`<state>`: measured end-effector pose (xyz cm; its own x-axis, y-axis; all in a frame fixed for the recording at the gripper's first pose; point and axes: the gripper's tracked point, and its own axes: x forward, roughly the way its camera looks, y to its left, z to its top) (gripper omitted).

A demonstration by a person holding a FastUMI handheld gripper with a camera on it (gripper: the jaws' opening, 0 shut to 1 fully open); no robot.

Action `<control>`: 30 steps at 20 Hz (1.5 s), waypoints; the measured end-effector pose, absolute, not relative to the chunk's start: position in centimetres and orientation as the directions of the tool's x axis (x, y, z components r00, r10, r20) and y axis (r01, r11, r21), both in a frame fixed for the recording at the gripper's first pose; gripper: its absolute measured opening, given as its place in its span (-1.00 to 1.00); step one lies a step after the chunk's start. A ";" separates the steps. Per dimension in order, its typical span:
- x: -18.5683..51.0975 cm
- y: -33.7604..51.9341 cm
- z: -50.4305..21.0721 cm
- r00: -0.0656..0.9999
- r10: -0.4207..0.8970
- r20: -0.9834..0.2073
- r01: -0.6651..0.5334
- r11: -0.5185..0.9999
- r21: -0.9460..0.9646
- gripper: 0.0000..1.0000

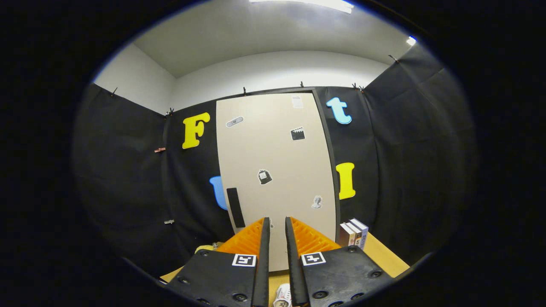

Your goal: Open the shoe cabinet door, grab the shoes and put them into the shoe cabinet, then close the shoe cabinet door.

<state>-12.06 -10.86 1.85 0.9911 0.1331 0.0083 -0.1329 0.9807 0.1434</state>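
Observation:
The shoe cabinet's tall beige door (277, 170) stands closed just ahead of me, on a wooden table. It carries a few small stickers and a black vertical handle strip (235, 207) near its lower left edge. My gripper (277, 221) points at the door's lower middle, right of the handle. Its fingers are drawn together with only a narrow slit between them and nothing held. Low down between the fingers, close to me, shows a bit of a white shoe (283, 295); the rest of it is hidden.
A few upright books (354, 233) stand on the wooden table (384, 256) right of the cabinet. A small yellowish object (207, 247) lies on the table left of the cabinet. Black cloth walls close the booth behind and on both sides.

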 end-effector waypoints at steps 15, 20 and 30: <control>-1.9 0.4 -1.6 0.987 0.158 -0.020 -0.156 0.985 0.079 0.50; 2.7 2.1 -3.1 0.990 0.136 -0.046 -0.133 0.988 0.074 0.59; 10.2 2.6 -6.7 0.991 0.083 -0.102 -0.074 0.994 0.083 0.59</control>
